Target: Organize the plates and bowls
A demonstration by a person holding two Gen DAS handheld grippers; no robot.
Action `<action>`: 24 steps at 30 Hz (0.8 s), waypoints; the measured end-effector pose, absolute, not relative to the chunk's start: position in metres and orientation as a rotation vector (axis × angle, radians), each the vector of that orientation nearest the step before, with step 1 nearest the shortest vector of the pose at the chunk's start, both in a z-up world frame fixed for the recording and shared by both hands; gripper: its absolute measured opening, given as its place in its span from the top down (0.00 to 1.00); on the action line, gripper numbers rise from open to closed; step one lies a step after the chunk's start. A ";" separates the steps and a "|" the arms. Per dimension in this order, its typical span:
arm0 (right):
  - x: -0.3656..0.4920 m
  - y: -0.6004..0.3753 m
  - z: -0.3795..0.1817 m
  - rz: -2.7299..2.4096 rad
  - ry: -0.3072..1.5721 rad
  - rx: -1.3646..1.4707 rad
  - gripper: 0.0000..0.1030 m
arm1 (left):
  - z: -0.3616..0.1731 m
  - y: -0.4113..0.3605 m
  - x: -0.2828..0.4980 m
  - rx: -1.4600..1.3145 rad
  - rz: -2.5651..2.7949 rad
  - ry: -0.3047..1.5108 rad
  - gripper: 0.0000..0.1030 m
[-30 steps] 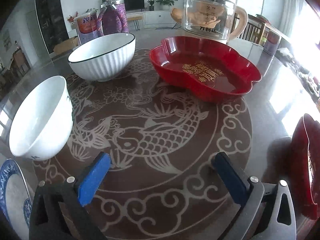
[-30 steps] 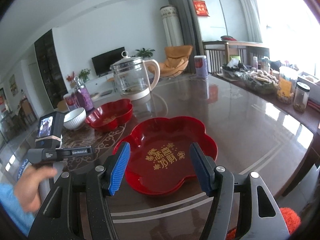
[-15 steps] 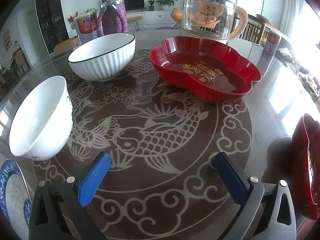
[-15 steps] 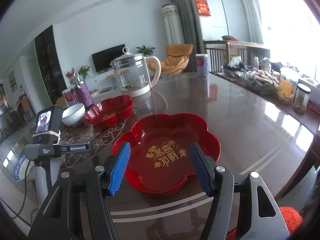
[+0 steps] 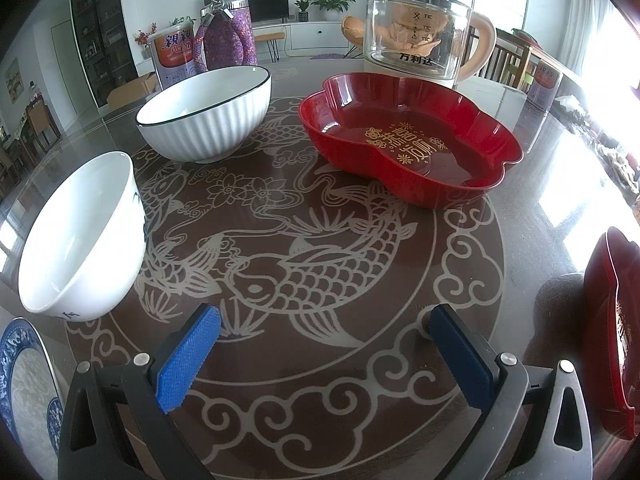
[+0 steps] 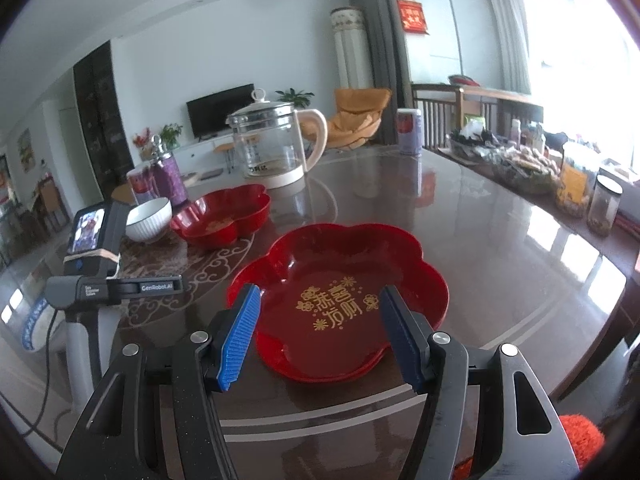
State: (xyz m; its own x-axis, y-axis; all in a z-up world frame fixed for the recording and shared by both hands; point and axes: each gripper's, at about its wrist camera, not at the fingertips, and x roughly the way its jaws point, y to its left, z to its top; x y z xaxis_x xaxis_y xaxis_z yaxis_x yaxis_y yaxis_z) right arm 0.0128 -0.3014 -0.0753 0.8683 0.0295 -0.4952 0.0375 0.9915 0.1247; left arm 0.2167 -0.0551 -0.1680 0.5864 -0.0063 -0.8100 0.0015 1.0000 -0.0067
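In the left wrist view my left gripper is open and empty, low over the fish-patterned mat. A plain white bowl stands at the left, a ribbed white bowl behind it, a red flower-shaped plate at the back right. A second red plate shows at the right edge, a blue-patterned plate at the lower left. In the right wrist view my right gripper is open and empty, just above the near red plate. The far red plate and ribbed bowl lie beyond.
A glass kettle stands behind the far red plate, with a tin and a purple jar behind the ribbed bowl. Jars and snack baskets line the table's right side. The left gripper's body stands left of the near plate.
The right wrist view has shifted slightly, and the hand on the left gripper's handle has left that view. The left gripper and the dishes have not moved.
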 end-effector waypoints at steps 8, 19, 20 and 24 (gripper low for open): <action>0.011 -0.302 -0.074 0.004 0.510 0.138 0.37 | -0.168 -0.055 0.217 -0.006 -0.004 0.944 0.00; 0.012 -0.301 -0.076 0.012 0.517 0.133 0.37 | -0.168 -0.055 0.217 -0.006 -0.004 0.944 0.00; 0.012 -0.300 -0.076 0.014 0.518 0.132 0.37 | -0.168 -0.055 0.217 -0.006 -0.004 0.944 0.00; 0.014 -0.298 -0.076 0.019 0.520 0.127 0.37 | -0.168 -0.055 0.217 -0.006 -0.005 0.944 0.00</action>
State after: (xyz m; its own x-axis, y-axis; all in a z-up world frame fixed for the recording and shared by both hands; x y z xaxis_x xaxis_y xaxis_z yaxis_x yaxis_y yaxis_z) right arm 0.0136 -0.2977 -0.0764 0.8677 0.0507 -0.4945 0.0136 0.9920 0.1256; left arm 0.2167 -0.0552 -0.1683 0.5863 -0.0063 -0.8101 0.0014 1.0000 -0.0068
